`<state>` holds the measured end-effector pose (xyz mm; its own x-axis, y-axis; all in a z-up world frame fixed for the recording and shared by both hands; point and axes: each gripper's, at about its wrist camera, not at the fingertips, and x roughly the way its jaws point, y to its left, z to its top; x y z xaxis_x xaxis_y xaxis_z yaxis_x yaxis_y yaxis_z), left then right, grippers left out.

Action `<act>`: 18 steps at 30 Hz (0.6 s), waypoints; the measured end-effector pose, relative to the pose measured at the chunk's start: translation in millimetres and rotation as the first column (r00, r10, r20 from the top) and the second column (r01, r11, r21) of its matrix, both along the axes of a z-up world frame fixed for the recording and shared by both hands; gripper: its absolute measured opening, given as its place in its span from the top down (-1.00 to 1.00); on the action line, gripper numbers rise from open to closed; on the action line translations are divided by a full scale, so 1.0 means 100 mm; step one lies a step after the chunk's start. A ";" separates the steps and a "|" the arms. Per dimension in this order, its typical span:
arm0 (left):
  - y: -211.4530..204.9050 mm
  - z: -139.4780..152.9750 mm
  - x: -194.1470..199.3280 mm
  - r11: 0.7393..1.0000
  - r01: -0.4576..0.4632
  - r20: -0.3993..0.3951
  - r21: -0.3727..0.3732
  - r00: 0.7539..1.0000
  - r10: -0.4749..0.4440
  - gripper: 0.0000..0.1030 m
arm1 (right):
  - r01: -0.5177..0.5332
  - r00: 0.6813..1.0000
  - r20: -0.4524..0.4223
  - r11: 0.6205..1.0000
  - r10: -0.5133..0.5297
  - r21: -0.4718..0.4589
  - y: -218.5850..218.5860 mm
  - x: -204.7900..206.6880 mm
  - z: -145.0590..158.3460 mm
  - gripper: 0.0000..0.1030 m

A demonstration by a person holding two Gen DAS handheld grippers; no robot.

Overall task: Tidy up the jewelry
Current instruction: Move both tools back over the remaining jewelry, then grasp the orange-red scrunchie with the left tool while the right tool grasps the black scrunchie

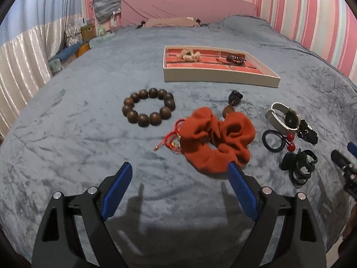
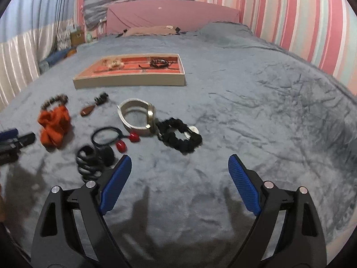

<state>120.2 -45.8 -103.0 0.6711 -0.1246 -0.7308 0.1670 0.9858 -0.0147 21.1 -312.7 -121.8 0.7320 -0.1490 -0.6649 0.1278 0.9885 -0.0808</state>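
Note:
A white tray with a red lining (image 1: 219, 78) (image 2: 129, 81) lies on the bed; a cream scrunchie (image 1: 188, 55) and a dark bracelet (image 1: 235, 58) lie in it. In front of it are a brown bead bracelet (image 1: 148, 107), an orange scrunchie (image 1: 217, 140) (image 2: 54, 125), a red string bracelet (image 1: 173, 138), a brown pendant (image 1: 229, 109), a white watch (image 1: 283, 117) (image 2: 138, 116), a black hair tie with red beads (image 2: 111, 137), a black claw clip (image 1: 299, 165) (image 2: 93, 159) and a black scrunchie (image 2: 180, 137). My left gripper (image 1: 179, 172) is open and empty just before the orange scrunchie. My right gripper (image 2: 179, 164) is open and empty before the black scrunchie.
The grey-blue blanket (image 1: 89, 147) covers the bed. A pink headboard (image 1: 187, 6) and a pillow (image 1: 169, 22) are at the far end. The striped wall (image 2: 301, 22) is on the right; curtains (image 1: 24, 60) and boxes are on the left.

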 end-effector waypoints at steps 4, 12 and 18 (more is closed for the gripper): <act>0.02 0.04 0.06 1.000 -0.015 0.013 -0.017 1.000 0.015 -0.66 | 0.035 0.999 -0.014 0.999 -0.035 -0.028 -0.14 0.12 -0.06 -0.68; -0.01 -0.05 0.33 0.999 -0.031 -0.040 -0.030 0.999 0.030 -0.65 | 0.060 0.998 -0.028 0.997 -0.062 -0.049 -0.44 0.55 -0.10 -0.49; 0.03 -0.17 0.38 0.999 -0.037 -0.075 -0.034 0.997 0.035 -0.65 | 0.071 0.994 -0.080 0.997 -0.072 -0.010 -0.58 0.80 -0.27 -0.43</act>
<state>158.5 -42.9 -120.0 0.6196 -0.1281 -0.7744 0.1285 0.9898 -0.0610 101.6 -370.8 -148.7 0.6637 -0.2044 -0.7195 0.1911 0.9764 -0.1011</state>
